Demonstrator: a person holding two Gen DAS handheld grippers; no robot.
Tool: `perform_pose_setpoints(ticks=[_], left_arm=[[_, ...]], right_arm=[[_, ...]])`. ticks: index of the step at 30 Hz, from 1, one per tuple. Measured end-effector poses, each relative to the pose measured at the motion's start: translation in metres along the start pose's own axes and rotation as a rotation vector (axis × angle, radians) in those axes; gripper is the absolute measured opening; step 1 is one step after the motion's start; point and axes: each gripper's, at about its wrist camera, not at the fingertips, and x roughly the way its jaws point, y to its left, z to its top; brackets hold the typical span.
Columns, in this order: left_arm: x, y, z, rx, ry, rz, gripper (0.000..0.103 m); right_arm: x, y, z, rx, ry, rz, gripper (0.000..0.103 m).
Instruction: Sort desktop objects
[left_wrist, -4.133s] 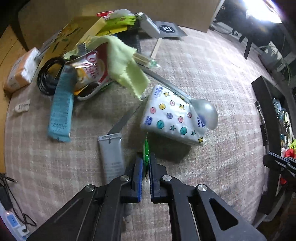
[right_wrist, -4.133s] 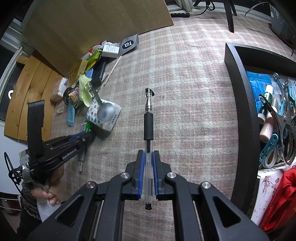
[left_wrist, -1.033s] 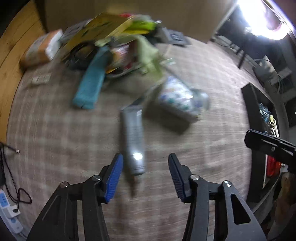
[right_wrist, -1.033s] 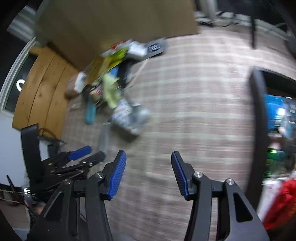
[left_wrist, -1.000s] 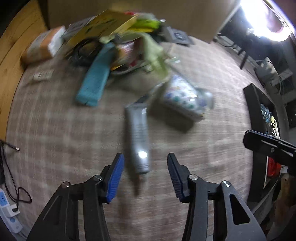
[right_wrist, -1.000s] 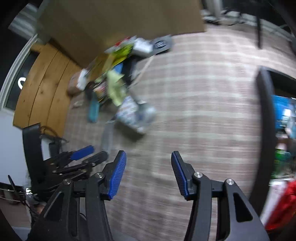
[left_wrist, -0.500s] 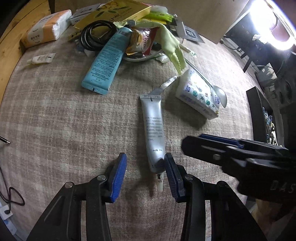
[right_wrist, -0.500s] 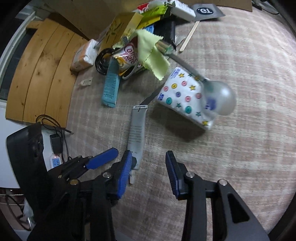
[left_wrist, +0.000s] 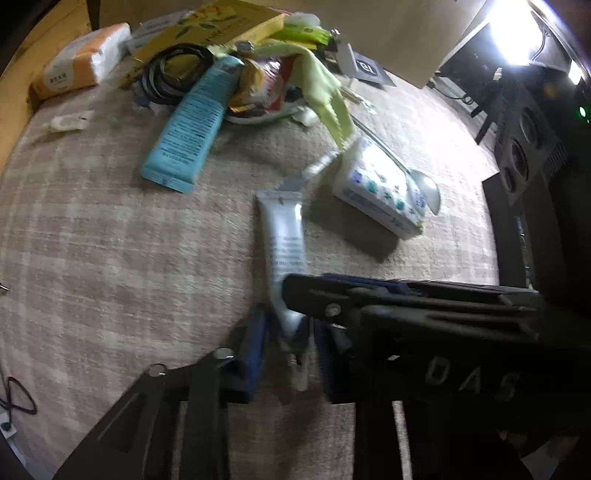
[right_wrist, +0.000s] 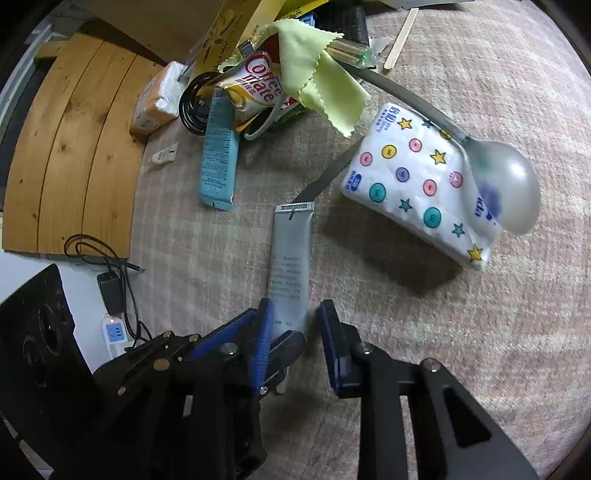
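Note:
A grey squeeze tube (left_wrist: 282, 236) (right_wrist: 290, 254) lies on the checked cloth, cap end toward me. My left gripper (left_wrist: 290, 347) straddles its cap end. The jaws are closing, with a gap still showing on each side of the neck. My right gripper (right_wrist: 295, 341) straddles the tube's lower body from the other side and is closing too. Its left pad sits at the tube's edge; the right pad stands clear. In the left wrist view the right gripper's fingers (left_wrist: 369, 299) cross over the tube.
Beyond the tube lie a dotted tissue pack (right_wrist: 417, 177) under a metal spoon (right_wrist: 513, 188), a blue tube (right_wrist: 218, 155), a yellow cloth (right_wrist: 317, 77), a coffee sachet (right_wrist: 258, 88) and a cable coil (right_wrist: 192, 107). A power strip (right_wrist: 114, 332) lies left.
Both grippers have narrowed around the grey tube. The right gripper has come down and in from the right, now crossing the left gripper over the tube's cap end.

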Motion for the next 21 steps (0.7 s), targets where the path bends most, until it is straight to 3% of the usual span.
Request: perform_pose_setpoints(ticks=[9,12,21], left_arm=[[-0.008,-0.016,-0.008,0.009,-0.010,-0.039,0.011],[-0.015,-0.015,-0.004,0.021,0.000,-0.074,0.000],[-0.017,-0.053,-0.001,0.081,-0.007,-0.091,0.000]], right_arm=[[0.006,0.015,-0.009,-0.009,-0.019,0.017,0.019],[0.002,0.019,-0.013,-0.022,-0.032,0.007,0.015],[-0.028,0.004,-0.023,-0.021,-0.086,-0.020,0.012]])
